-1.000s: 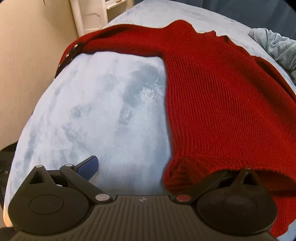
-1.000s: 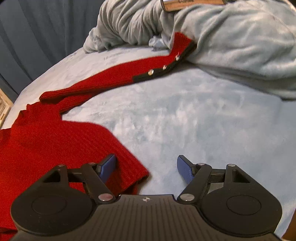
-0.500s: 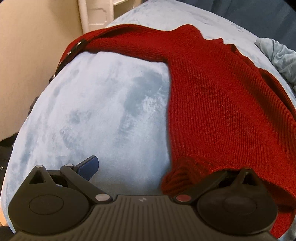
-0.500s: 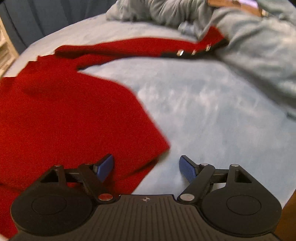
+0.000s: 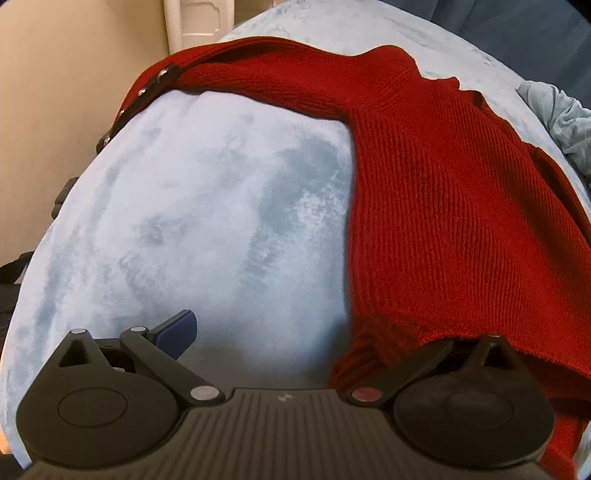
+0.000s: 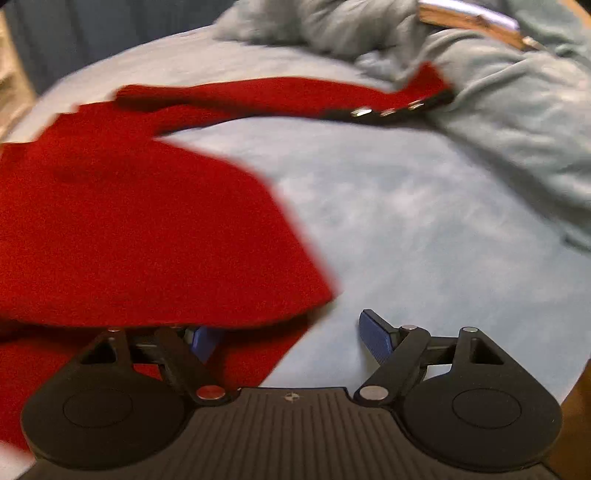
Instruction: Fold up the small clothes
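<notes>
A red knit sweater (image 5: 443,206) lies spread on the pale blue bed cover (image 5: 221,206). One sleeve runs to the bed's left edge and ends in a black snap cuff (image 5: 147,90). My left gripper (image 5: 299,332) stands open at the hem's left corner. Its left pad (image 5: 177,328) is bare on the cover, and the hem drapes over its right finger. In the right wrist view the sweater (image 6: 129,221) fills the left, with the other snap cuff (image 6: 388,110) far back. My right gripper (image 6: 288,336) is open, the hem's right corner over its left pad, its right pad (image 6: 375,334) clear.
A crumpled grey-blue blanket (image 6: 498,96) is heaped at the bed's far right, with a wooden-edged thing (image 6: 476,18) above it. White furniture (image 5: 195,18) and a beige wall stand beyond the bed's left edge. A dark bag (image 5: 11,280) sits low on the left.
My right gripper has moved left and rolled, so the hem corner now overlaps its left finger. The left view has shifted a little; the hem still covers that gripper's right finger.
</notes>
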